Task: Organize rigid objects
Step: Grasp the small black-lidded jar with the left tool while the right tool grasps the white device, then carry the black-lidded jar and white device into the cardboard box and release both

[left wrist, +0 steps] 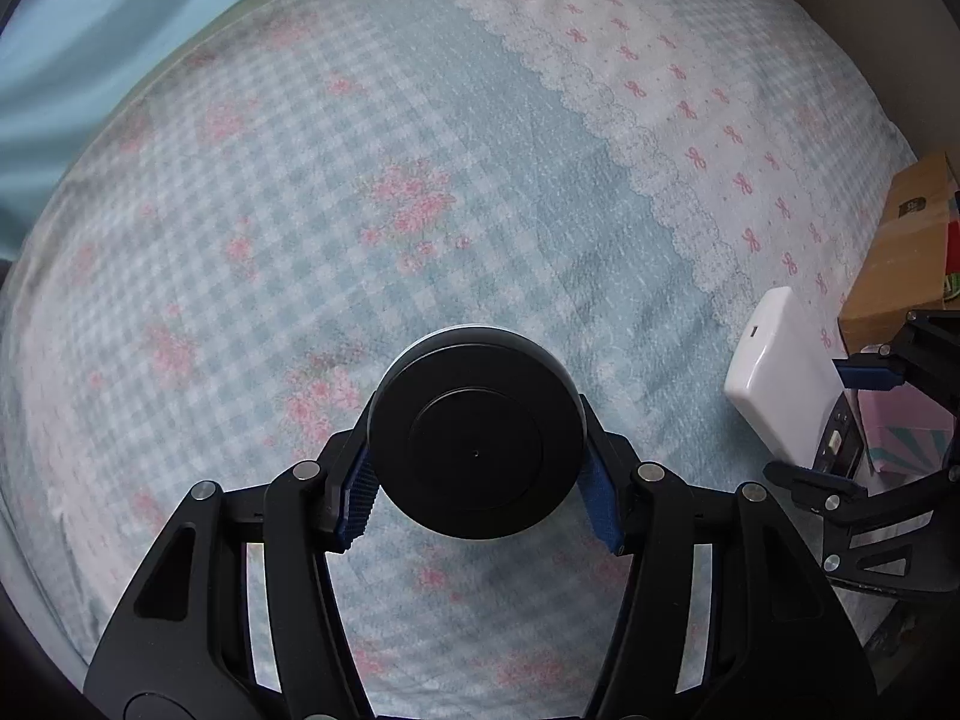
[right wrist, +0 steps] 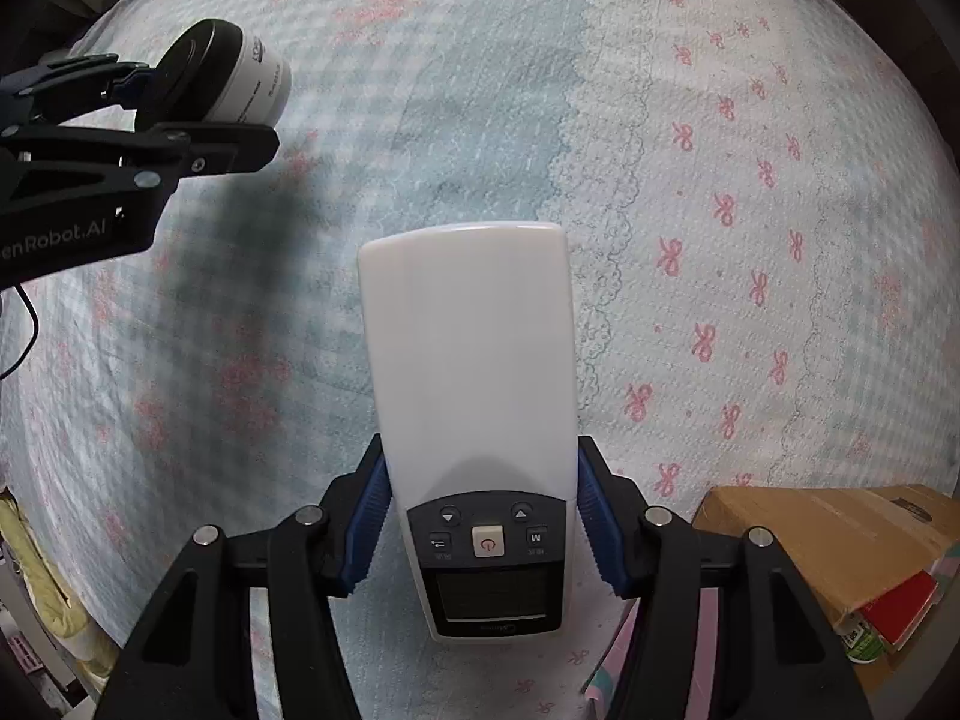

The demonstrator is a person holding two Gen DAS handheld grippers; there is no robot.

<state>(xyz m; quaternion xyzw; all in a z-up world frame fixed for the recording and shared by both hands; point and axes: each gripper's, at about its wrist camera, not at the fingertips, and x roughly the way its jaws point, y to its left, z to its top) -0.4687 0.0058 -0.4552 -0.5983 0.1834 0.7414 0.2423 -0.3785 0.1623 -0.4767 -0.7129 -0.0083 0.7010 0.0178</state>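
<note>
Above the bed (left wrist: 420, 150), over its checked and bow-print cover, we list two items. Left gripper (left wrist: 480, 498): jaws closed on a round jar (left wrist: 477, 438) with black lid; its label is partly legible only from the right wrist view. Right gripper (right wrist: 483, 528): jaws closed on a white handheld device (right wrist: 474, 372) at its button end. A cardboard box (right wrist: 840, 534) is cut off at the frame edge, contents unclear.
</note>
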